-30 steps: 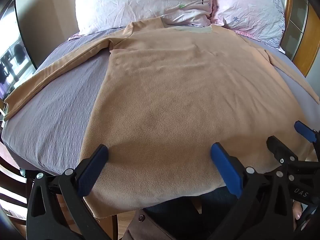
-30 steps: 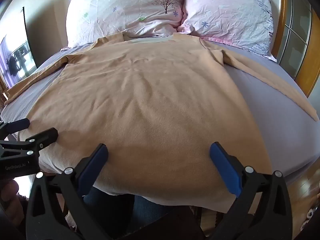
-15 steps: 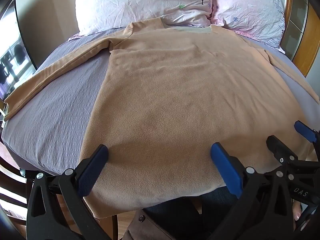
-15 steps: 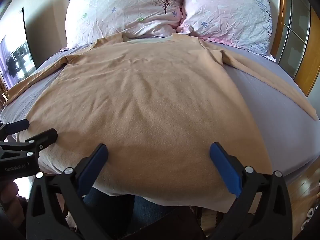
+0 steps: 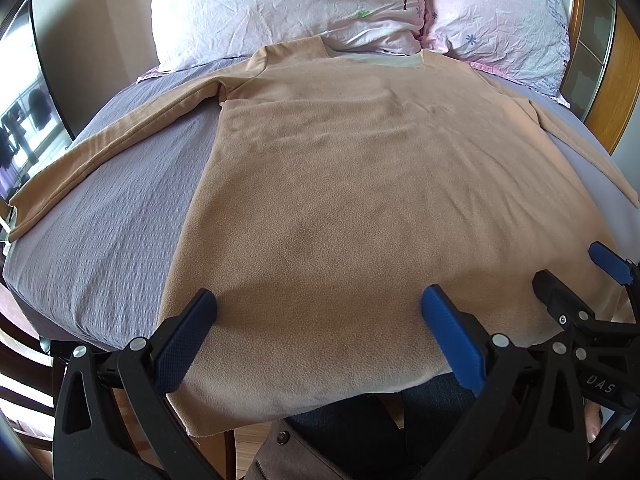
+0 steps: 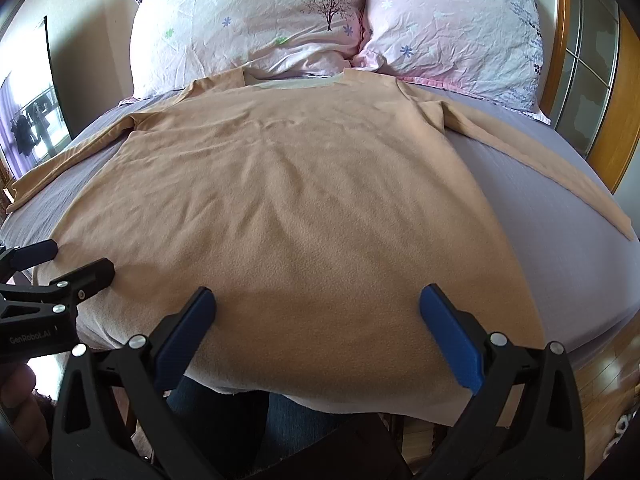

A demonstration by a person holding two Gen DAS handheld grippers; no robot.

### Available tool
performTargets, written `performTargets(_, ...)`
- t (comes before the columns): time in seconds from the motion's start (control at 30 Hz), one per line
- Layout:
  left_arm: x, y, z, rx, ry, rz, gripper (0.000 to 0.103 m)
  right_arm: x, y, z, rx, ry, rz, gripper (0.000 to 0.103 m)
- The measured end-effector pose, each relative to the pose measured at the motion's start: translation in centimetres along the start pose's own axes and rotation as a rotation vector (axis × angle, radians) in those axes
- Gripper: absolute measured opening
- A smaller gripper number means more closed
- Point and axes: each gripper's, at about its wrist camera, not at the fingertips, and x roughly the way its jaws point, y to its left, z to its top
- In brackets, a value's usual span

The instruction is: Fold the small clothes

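I had both grippers, left (image 5: pixel 318 320) and right (image 6: pixel 318 318), spread wide over the shirt (image 5: pixel 360 200) hem; shallow pinch risked grabbing one layer only.

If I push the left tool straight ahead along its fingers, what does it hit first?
Most likely the tan long-sleeved shirt spread flat on the bed: the open left tool hangs over its hem. Farther along that line are the floral pillows. How high it sits above the fabric is unclear.

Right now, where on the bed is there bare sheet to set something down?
Two wedges of bare sheet: between the shirt body and its left sleeve, and between body and right sleeve. Pillows crowd the head.
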Motion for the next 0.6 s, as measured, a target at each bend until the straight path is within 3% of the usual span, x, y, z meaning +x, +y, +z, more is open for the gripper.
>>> performTargets(0.6, -0.01, 0.00, 0.00, 0.000, -0.002, 0.000, 0.102, -0.12, -0.05, -0.08, 0.000, -0.006, 0.000, 0.101)
